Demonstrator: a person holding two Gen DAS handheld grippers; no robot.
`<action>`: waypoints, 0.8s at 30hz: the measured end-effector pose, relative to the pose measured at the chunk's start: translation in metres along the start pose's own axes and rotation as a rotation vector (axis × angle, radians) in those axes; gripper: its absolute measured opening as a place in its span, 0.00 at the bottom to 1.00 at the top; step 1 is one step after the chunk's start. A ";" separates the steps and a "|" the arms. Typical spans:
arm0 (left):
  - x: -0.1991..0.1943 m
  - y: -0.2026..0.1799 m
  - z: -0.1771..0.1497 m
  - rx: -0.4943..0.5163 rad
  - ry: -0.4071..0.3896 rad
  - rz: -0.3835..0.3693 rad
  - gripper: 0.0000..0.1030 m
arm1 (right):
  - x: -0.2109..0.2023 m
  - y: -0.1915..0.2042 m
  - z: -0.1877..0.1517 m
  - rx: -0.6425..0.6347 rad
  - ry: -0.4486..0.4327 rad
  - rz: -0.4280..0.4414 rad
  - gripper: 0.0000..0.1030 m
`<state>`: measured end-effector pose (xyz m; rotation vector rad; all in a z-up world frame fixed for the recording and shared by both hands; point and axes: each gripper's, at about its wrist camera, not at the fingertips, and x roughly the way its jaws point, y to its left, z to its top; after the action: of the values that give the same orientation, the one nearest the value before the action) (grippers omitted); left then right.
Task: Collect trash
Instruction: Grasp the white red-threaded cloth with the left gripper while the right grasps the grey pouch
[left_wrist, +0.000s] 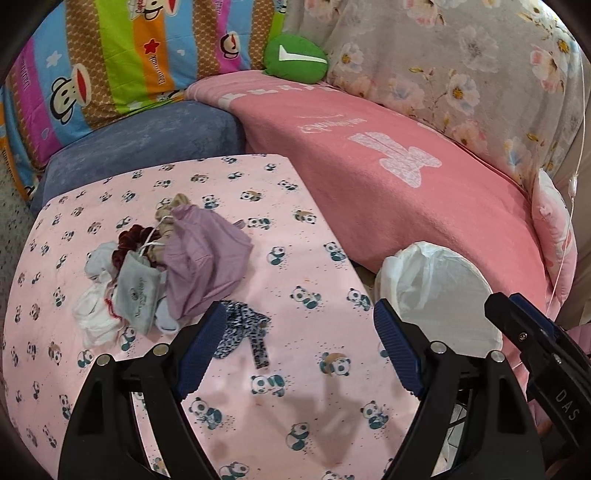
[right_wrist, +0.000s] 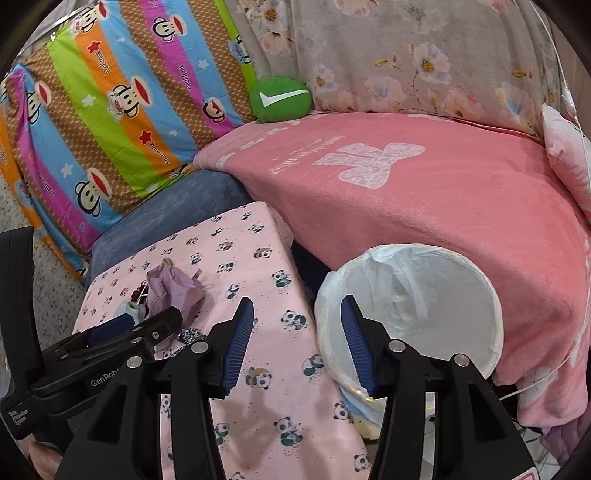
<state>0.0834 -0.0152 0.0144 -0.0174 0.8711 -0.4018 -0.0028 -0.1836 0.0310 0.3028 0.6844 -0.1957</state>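
the left gripper (left_wrist: 301, 338) fills the lower part of its own view with jaws spread wide and nothing between them, while the right gripper (right_wrist: 297, 341), low centre in its view, stands partly open and likewise empty.

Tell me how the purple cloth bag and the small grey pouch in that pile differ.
The purple cloth bag is clearly larger than the grey pouch. The purple one is plain, while the grey one carries a dark printed logo. The purple bag lies crumpled on the side of the pile nearer the white-lined bin; the grey pouch sits on the far side, beside white scraps. Both are soft fabric lying on the panda-print cloth, untouched by either gripper.
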 end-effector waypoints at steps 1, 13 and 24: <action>-0.001 0.009 -0.001 -0.013 0.002 0.009 0.76 | 0.002 0.008 -0.002 -0.010 0.007 0.007 0.49; -0.007 0.124 -0.026 -0.200 0.031 0.145 0.82 | 0.029 0.084 -0.028 -0.100 0.074 0.064 0.56; 0.012 0.202 -0.043 -0.345 0.084 0.173 0.84 | 0.080 0.137 -0.048 -0.128 0.172 0.126 0.56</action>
<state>0.1254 0.1738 -0.0579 -0.2430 1.0081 -0.0877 0.0677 -0.0448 -0.0273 0.2405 0.8411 -0.0055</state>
